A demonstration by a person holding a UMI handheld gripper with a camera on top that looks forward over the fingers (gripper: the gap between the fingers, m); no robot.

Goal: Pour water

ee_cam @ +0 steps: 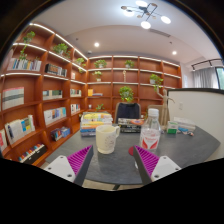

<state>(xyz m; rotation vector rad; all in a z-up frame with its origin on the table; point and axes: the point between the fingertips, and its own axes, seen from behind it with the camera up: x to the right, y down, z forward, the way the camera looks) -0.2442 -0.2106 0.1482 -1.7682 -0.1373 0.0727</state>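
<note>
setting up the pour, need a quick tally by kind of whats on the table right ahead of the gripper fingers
White cup: 1
Clear plastic bottle: 1
Total: 2

Both stand on the dark table, beyond the open gripper, neither between its fingers. Items farther back are too unclear to count.
</note>
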